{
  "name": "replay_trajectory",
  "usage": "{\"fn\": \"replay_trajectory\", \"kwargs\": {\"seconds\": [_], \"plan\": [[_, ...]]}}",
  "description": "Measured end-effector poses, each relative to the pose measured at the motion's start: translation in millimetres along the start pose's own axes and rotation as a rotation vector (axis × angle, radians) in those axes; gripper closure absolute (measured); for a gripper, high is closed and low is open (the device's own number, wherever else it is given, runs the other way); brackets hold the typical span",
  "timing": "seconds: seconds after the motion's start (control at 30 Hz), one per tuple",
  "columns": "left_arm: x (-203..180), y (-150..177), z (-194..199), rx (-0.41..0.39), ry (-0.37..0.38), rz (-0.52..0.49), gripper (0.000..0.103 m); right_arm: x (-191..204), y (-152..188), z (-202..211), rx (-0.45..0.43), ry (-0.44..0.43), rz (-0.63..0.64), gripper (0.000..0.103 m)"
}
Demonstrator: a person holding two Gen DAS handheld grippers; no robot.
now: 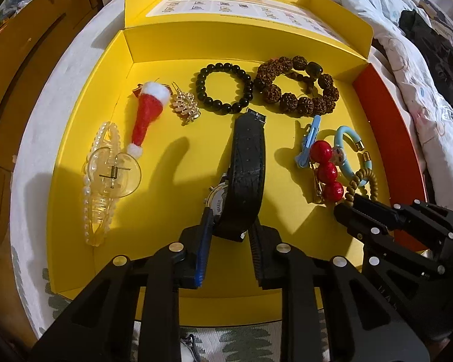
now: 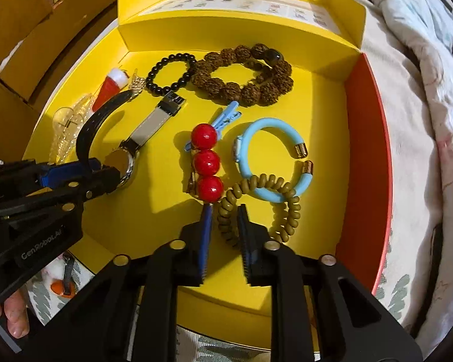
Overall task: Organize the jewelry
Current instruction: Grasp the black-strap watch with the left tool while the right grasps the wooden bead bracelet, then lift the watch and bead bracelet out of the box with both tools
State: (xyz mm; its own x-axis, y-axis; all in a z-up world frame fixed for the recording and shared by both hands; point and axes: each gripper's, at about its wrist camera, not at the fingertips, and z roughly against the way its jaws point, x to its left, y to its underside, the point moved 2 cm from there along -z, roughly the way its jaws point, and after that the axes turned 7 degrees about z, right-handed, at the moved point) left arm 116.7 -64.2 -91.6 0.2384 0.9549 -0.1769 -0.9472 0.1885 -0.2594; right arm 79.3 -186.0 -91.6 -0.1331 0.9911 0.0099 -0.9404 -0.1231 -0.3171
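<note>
My left gripper point(image 1: 231, 226) is shut on the black strap of a wristwatch point(image 1: 247, 166), over the yellow box point(image 1: 84, 138). It also shows in the right wrist view point(image 2: 98, 170), where the watch point(image 2: 122, 158) rests on the box floor. My right gripper point(image 2: 225, 226) is shut on an olive spiral hair tie point(image 2: 282, 202), with one coil side between the pads. It shows at the right edge of the left wrist view point(image 1: 351, 206). A red three-ball clip point(image 2: 207, 163), a blue bangle point(image 2: 271, 157) and a blue clip point(image 2: 226, 116) lie beside the tie.
The box also holds a black bead bracelet point(image 1: 225, 87), a brown seed bracelet point(image 1: 299, 86), a Santa hat clip point(image 1: 148, 111), a gold hairpin point(image 1: 184, 105) and a clear claw clip point(image 1: 105, 181). Its red right wall point(image 2: 365, 163) borders bedding point(image 2: 422, 120). Cardboard boxes point(image 2: 21, 30) stand left.
</note>
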Motion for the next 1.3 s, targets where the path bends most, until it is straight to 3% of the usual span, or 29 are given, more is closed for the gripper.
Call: {"fn": "replay_trajectory", "kwargs": {"seconds": [0.2,0.5,0.9,1.3], "plan": [[1,-1,3,-0.01,0.023,0.021,0.083,-1,-1,-2,-0.003,0.022,0.004,0.091],[7,-3,20,-0.043,0.043,0.034,0.083,-15,-1,14,-0.033,-0.05,-0.05,0.091],[11,-4,60,-0.132,0.087,0.073,0.083,-39,0,61,-0.128,-0.158,-0.124,0.092],[0,10,119,-0.229,0.153,0.061,0.083,-52,20,120,-0.222,-0.18,-0.152,0.092]]}}
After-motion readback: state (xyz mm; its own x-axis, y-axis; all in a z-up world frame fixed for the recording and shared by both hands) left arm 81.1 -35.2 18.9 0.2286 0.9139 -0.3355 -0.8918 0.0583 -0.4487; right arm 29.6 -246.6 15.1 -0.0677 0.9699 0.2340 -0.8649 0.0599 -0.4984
